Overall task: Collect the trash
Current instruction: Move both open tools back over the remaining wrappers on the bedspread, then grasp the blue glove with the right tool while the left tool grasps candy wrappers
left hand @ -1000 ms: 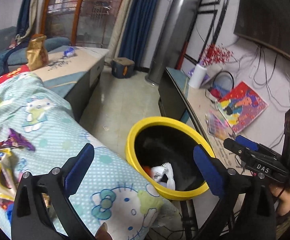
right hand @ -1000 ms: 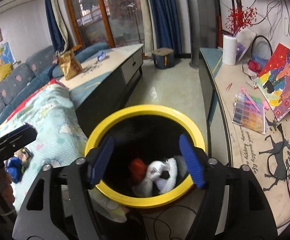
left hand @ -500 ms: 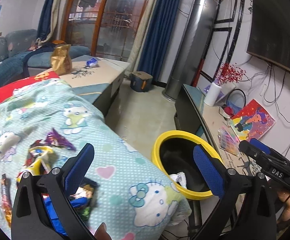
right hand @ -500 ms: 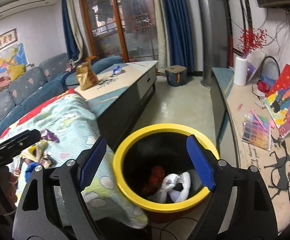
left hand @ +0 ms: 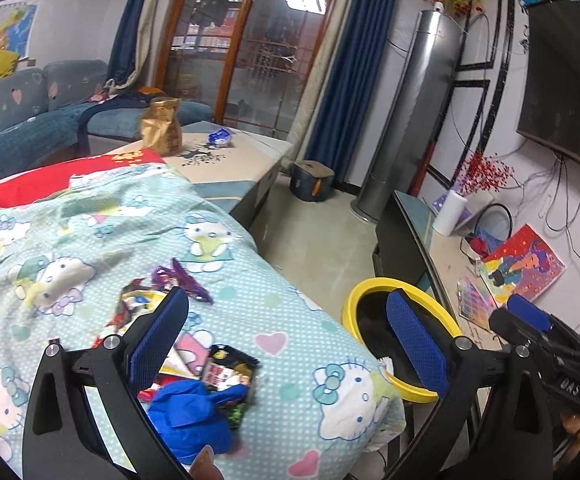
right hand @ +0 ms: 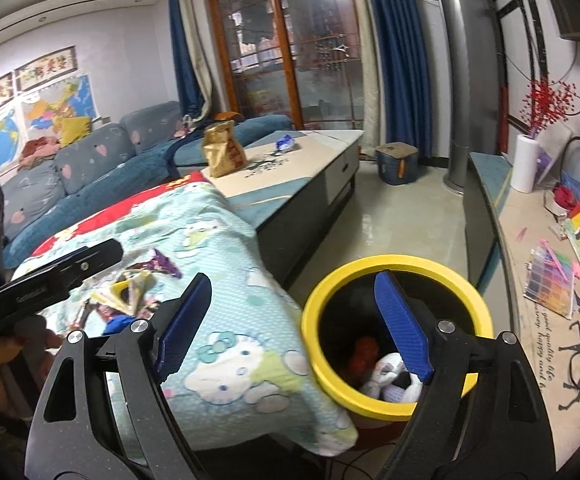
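Both claws gape wide and empty, left claw (left hand: pixel 285 340) over wrappers (left hand: pixel 205 376), right claw (right hand: pixel 290 320) just widened beside one yellow bin (right hand: pixel 394 336).

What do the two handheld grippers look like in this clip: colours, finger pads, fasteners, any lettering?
Both the left gripper and the right gripper are black plastic frames with cut-out openings and silver pivot screws. Their flat fingers carry textured blue pads. White lettering marks the right one's body, seen from the left wrist view. No sleeves are visible.
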Motion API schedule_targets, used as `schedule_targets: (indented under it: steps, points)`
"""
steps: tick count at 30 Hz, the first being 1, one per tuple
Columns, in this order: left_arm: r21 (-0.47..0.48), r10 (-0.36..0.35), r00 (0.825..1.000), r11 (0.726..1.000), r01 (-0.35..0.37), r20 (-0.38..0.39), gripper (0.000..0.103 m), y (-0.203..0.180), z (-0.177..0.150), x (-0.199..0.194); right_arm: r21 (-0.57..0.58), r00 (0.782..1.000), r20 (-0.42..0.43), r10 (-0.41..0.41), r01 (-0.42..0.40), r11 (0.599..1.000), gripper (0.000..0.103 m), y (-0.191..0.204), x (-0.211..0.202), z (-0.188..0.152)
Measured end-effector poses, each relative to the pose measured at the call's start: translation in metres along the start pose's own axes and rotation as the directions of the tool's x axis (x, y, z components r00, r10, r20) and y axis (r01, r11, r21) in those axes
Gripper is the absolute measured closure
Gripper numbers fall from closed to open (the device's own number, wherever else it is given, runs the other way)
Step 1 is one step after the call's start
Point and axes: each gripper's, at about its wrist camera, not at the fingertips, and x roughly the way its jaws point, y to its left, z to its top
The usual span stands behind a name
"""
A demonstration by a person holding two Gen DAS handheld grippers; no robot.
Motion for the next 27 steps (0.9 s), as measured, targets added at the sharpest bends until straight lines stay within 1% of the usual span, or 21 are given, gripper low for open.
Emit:
schedule_targets:
  steps: [5, 13, 21, 25, 27]
  points:
    - [-0.023, 0.036, 0.999, 0.999, -0.036, 0.013, 0.006, 0.018, 0.001, -0.008, -0.028, 0.999, -0.01, 0.041, -0.041, 0.999, 0.027, 0.022, 0.002, -0.004]
    - [-0.092, 0.093, 0.995, 0.992, -0.091, 0.021, 0.006, 0.06, 0.0, -0.019, -0.069, 0.993, -0.049, 0.111, -0.114, 0.991, 0.027, 0.058, 0.007, -0.014]
    - [-0.138, 0.152, 0.988, 0.979, -0.148, 0.021, 0.007, 0.097, 0.002, -0.029, -0.113, 0.977, -0.1, 0.186, -0.197, 0.974, 0.027, 0.102, 0.016, -0.027]
    - [-0.144, 0.179, 0.984, 0.974, -0.177, 0.002, 0.007, 0.112, -0.001, -0.031, -0.15, 0.968, -0.134, 0.212, -0.232, 0.961, 0.027, 0.124, 0.022, -0.034]
    - [-0.149, 0.18, 0.984, 0.973, -0.179, -0.009, 0.007, 0.119, -0.003, -0.032, -0.166, 0.963, -0.156, 0.221, -0.246, 0.955, 0.027, 0.133, 0.026, -0.039]
